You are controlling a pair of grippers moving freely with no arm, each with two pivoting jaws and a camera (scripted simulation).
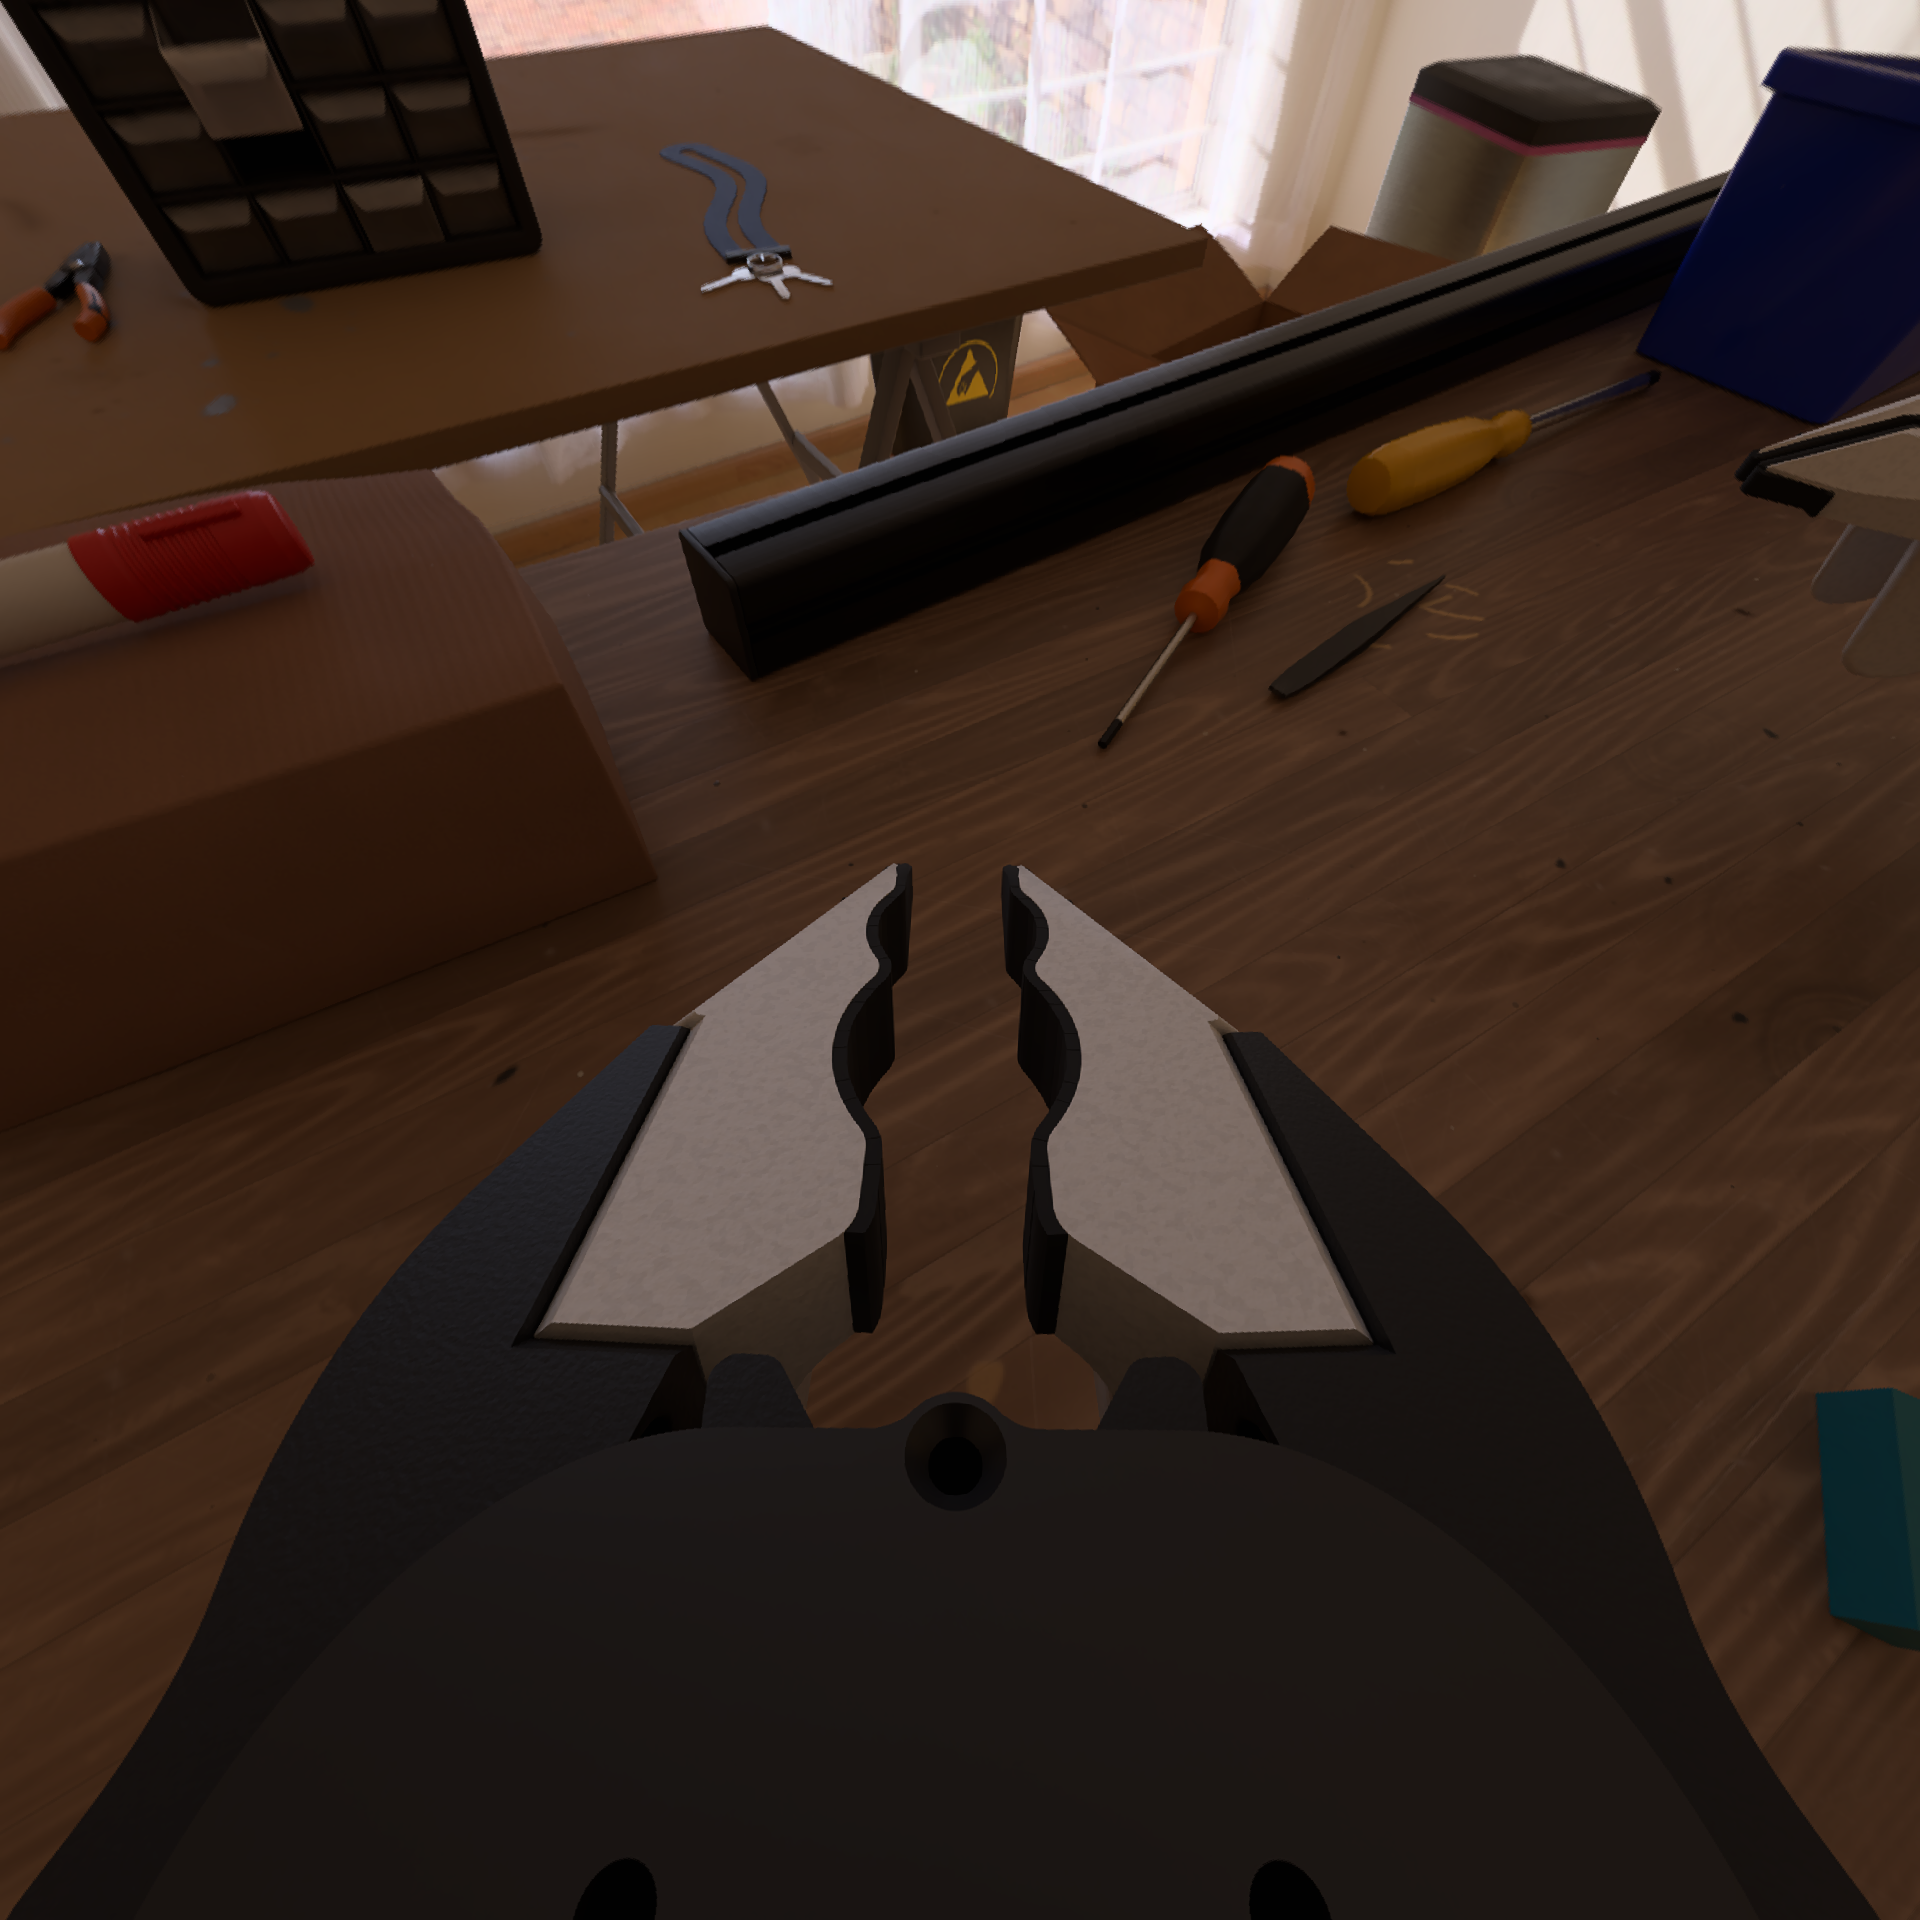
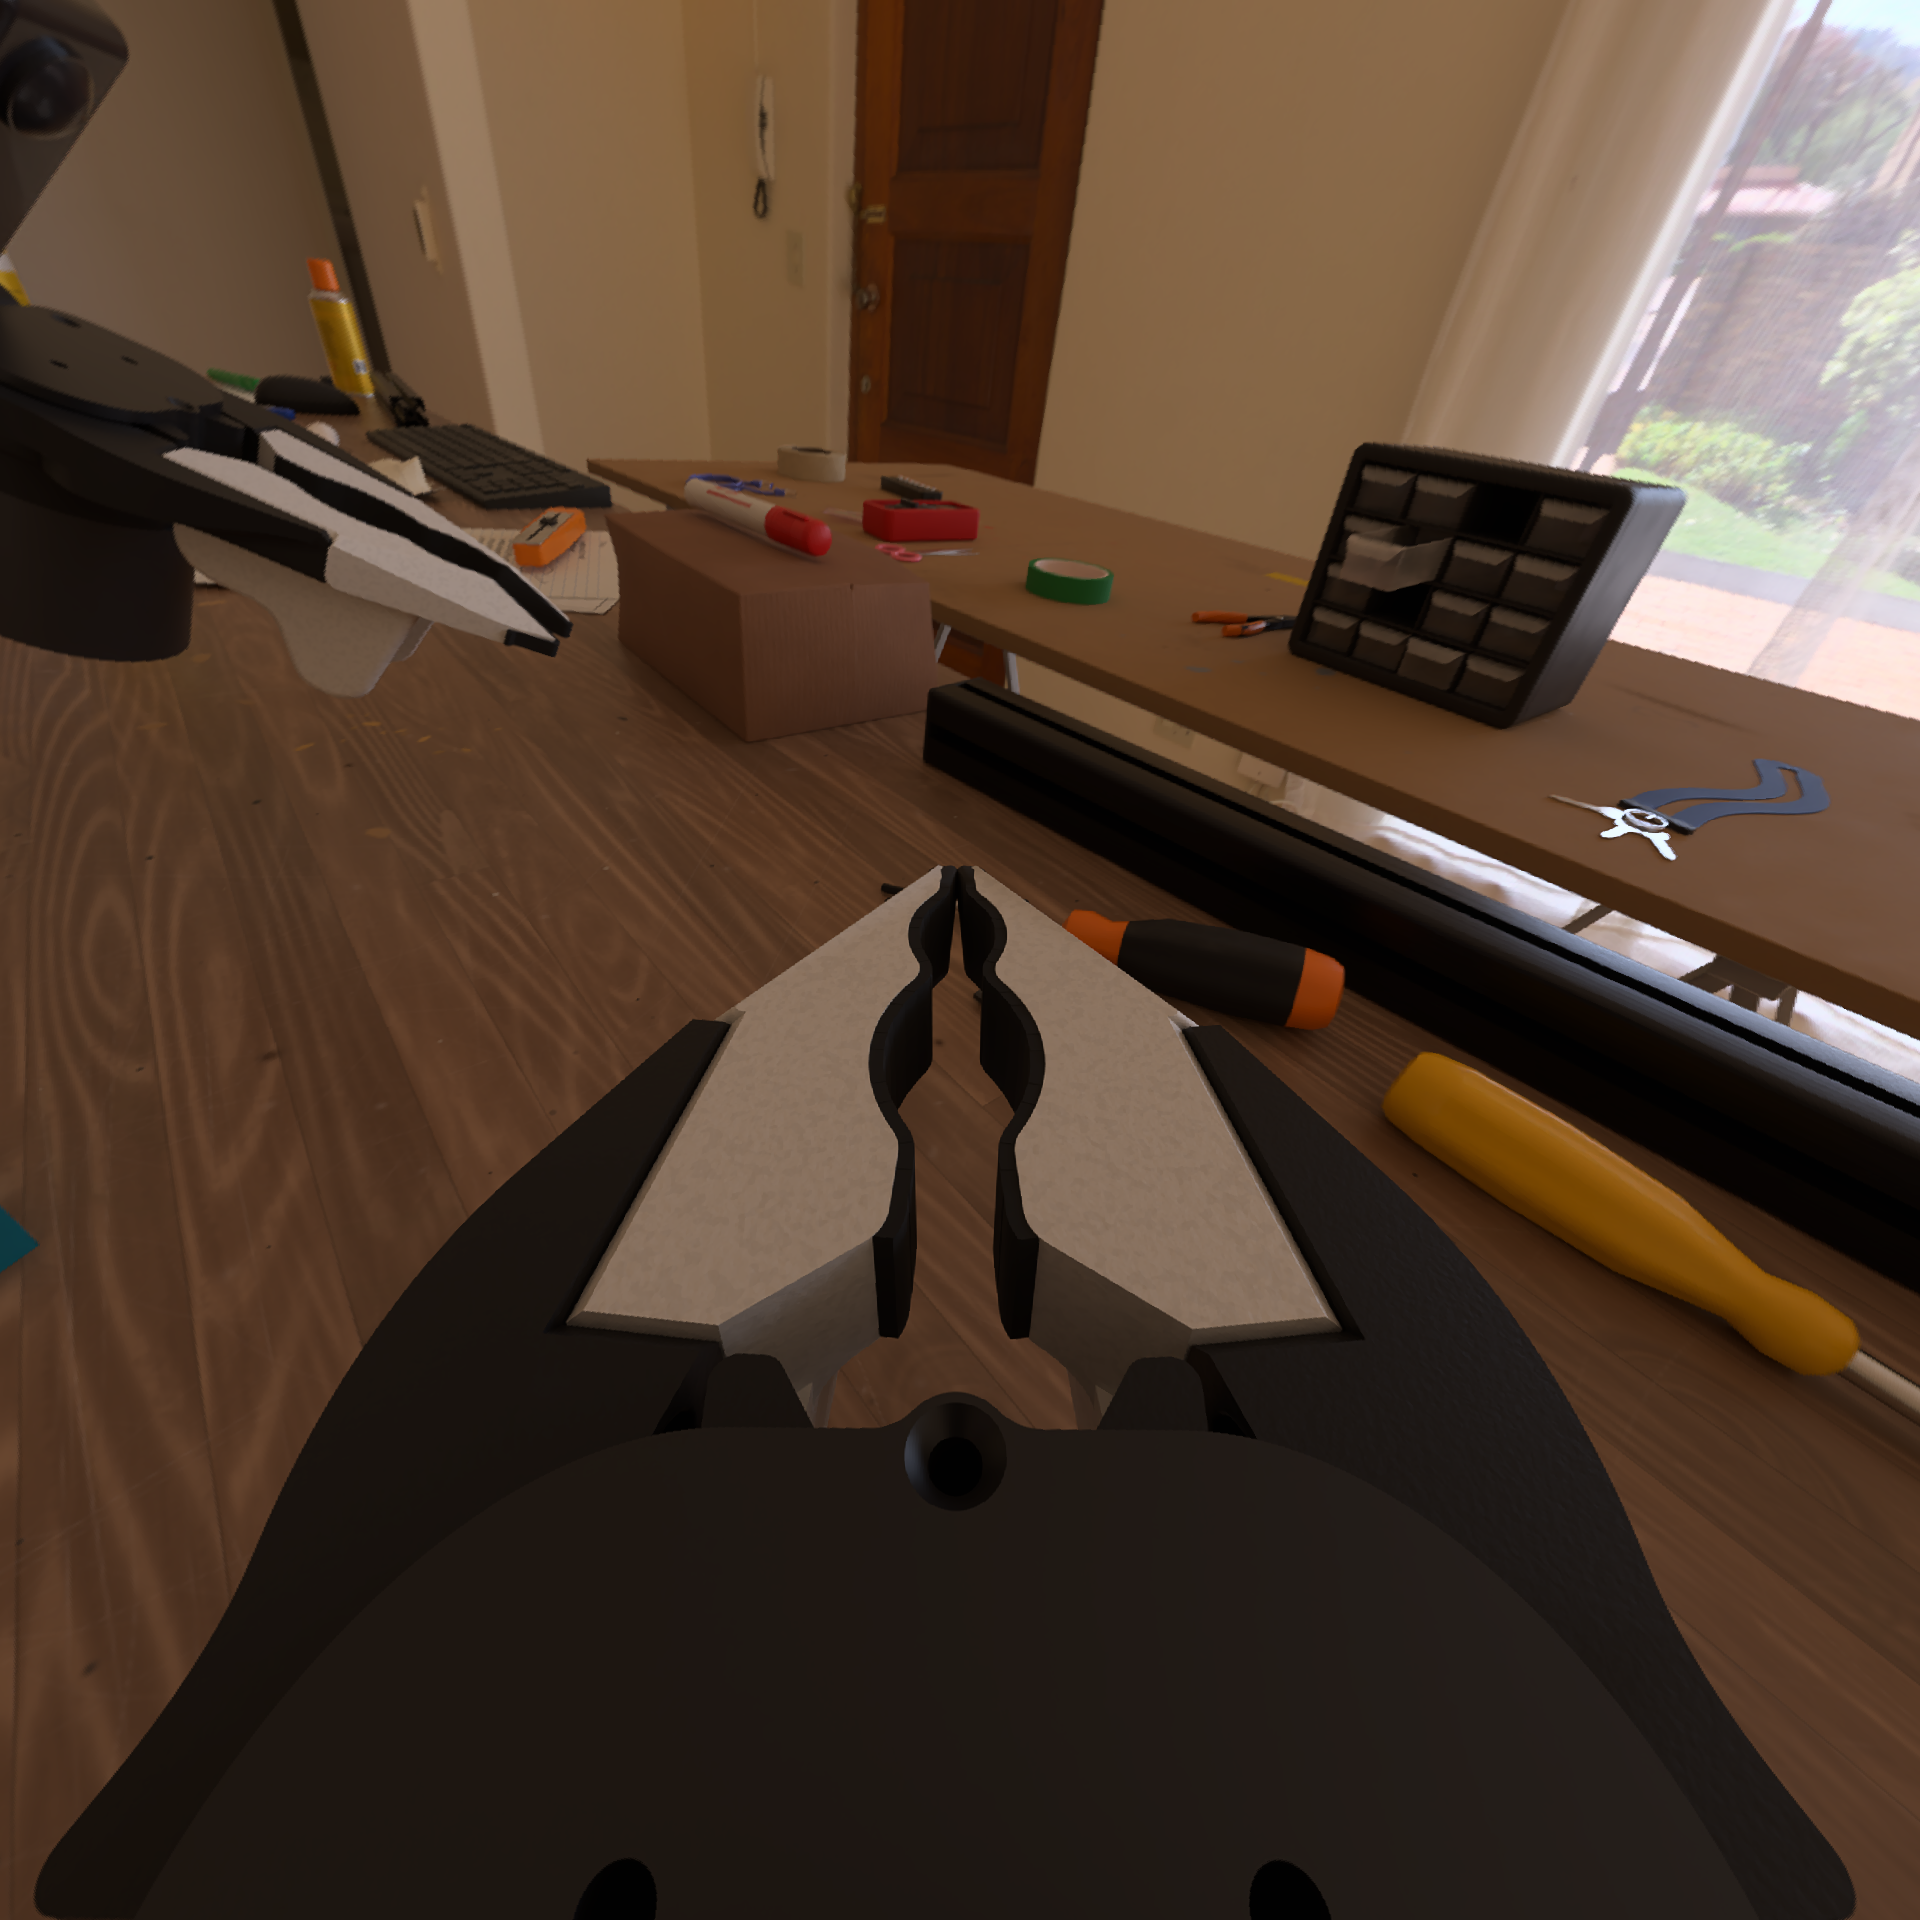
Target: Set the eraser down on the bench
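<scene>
The eraser (image 1: 1870, 1517) is a teal block lying on the dark wooden bench (image 1: 1351, 935), cut off by the right edge of the left wrist view. Only a teal corner of it (image 2: 10, 1242) shows at the left edge of the right wrist view. My left gripper (image 1: 958, 883) is open by a narrow gap and empty, above bare bench with the eraser behind and to its right. It also shows in the right wrist view (image 2: 540, 634). My right gripper (image 2: 956, 878) is shut with nothing between its fingers. Its fingertips show in the left wrist view (image 1: 1766, 483).
A cardboard box (image 1: 260, 810) with a red-capped marker (image 1: 187, 561) stands at the left. A long black rail (image 1: 1143, 457) runs along the bench's far edge. An orange-black screwdriver (image 1: 1236, 561), a yellow screwdriver (image 1: 1444, 457), a black pry tool (image 1: 1351, 639) and a blue bin (image 1: 1808, 229) are nearby.
</scene>
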